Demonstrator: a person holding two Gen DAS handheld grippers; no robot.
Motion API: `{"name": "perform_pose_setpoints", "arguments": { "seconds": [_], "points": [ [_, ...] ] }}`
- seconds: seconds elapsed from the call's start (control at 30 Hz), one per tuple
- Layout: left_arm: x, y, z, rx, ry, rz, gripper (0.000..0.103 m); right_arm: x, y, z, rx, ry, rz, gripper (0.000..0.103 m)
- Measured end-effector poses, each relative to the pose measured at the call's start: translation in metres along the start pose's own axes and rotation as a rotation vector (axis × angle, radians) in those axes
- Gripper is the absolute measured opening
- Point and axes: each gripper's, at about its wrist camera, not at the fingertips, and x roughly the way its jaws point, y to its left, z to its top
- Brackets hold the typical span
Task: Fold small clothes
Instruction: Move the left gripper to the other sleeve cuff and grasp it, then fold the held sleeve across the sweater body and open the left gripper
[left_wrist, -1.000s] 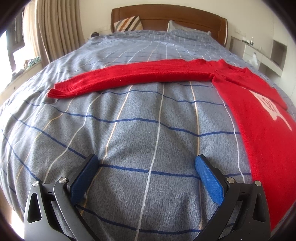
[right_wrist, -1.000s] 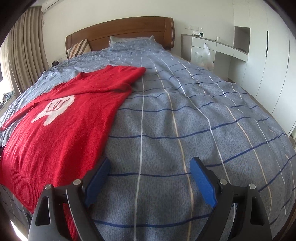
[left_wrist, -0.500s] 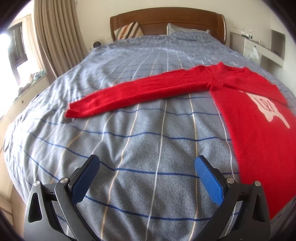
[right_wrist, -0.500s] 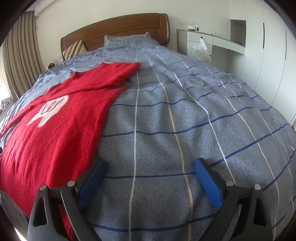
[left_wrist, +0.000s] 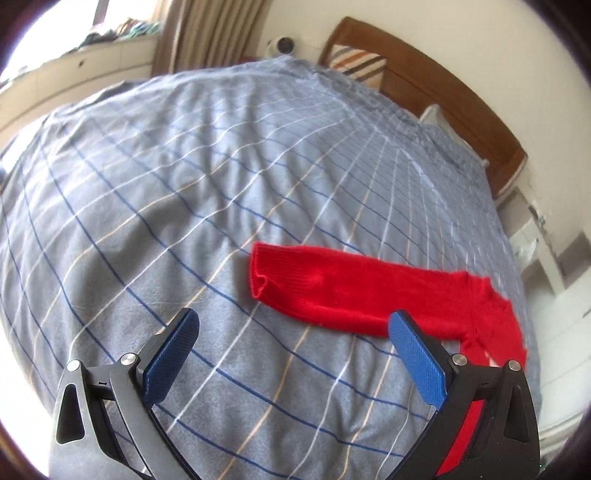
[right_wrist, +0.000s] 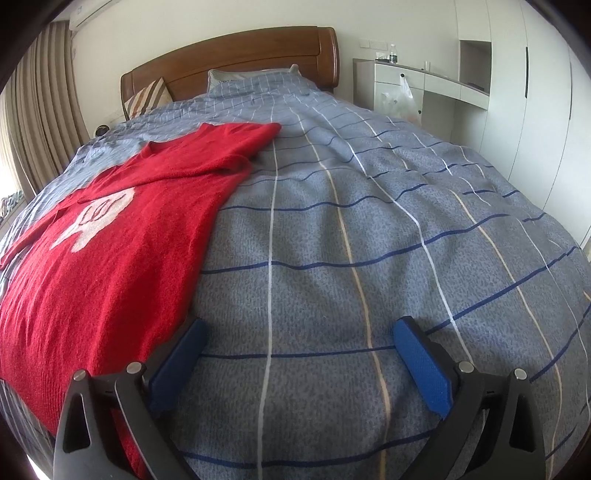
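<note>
A red knit sweater (right_wrist: 122, 236) with a white motif lies flat on the bed, its right sleeve folded across the chest. In the left wrist view its other sleeve (left_wrist: 347, 288) stretches out over the cover, cuff toward the left. My left gripper (left_wrist: 291, 328) hovers open just short of that cuff, with nothing between its blue pads. My right gripper (right_wrist: 299, 332) stands over bare cover beside the sweater's right edge. Its jaws are opening and hold nothing; the left fingertip (right_wrist: 184, 350) is near the sweater's hem edge.
The bed (right_wrist: 406, 229) has a grey-blue checked cover, a wooden headboard (right_wrist: 236, 55) and pillows at the far end. Curtains (left_wrist: 210, 33) and a window ledge are on the left; a white desk (right_wrist: 424, 88) and wardrobes on the right.
My left gripper has swung left, risen and rolled, so the sleeve cuff now lies close ahead of it. The right gripper stayed put while its jaws spread wider.
</note>
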Motion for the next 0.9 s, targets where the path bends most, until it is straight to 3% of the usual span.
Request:
{"name": "perform_pose_setpoints", "arguments": {
  "seconds": [0.07,0.13,0.2,0.37,0.43,0.47,0.57,0.67,0.8,0.9],
  "points": [
    [0.019,0.013,0.007,-0.075,0.043,-0.006,0.101,0.001,0.001,0.0,-0.005,-0.003,-0.005,0.102],
    [0.036,0.01,0.011,-0.076,0.073,-0.016,0.098,0.002,0.002,-0.001,-0.011,-0.006,-0.011,0.102],
    [0.051,-0.001,0.013,-0.057,0.099,-0.021,0.086,0.002,0.003,-0.002,-0.013,-0.01,-0.013,0.102],
    [0.084,-0.017,0.013,-0.05,0.171,0.007,0.067,0.002,0.002,-0.002,-0.013,-0.011,-0.014,0.102],
    [0.09,-0.02,0.013,-0.035,0.173,0.031,0.036,0.002,0.002,-0.002,-0.013,-0.011,-0.013,0.102],
    [0.091,-0.022,0.013,-0.023,0.171,0.048,0.0,0.002,0.002,-0.002,-0.013,-0.011,-0.013,0.102],
    [0.075,-0.029,0.022,-0.025,0.119,0.051,0.003,0.001,0.002,-0.002,-0.012,-0.009,-0.013,0.102],
    [0.049,-0.068,0.04,0.059,0.05,0.016,0.002,0.001,0.002,-0.002,-0.01,-0.005,-0.012,0.102],
    [0.013,-0.175,0.056,0.265,-0.012,-0.096,0.002,0.002,0.001,-0.001,-0.005,0.003,-0.008,0.103],
    [-0.006,-0.271,0.05,0.42,-0.03,-0.215,0.002,0.002,0.0,0.0,-0.002,0.006,-0.004,0.103]
  ]
}}
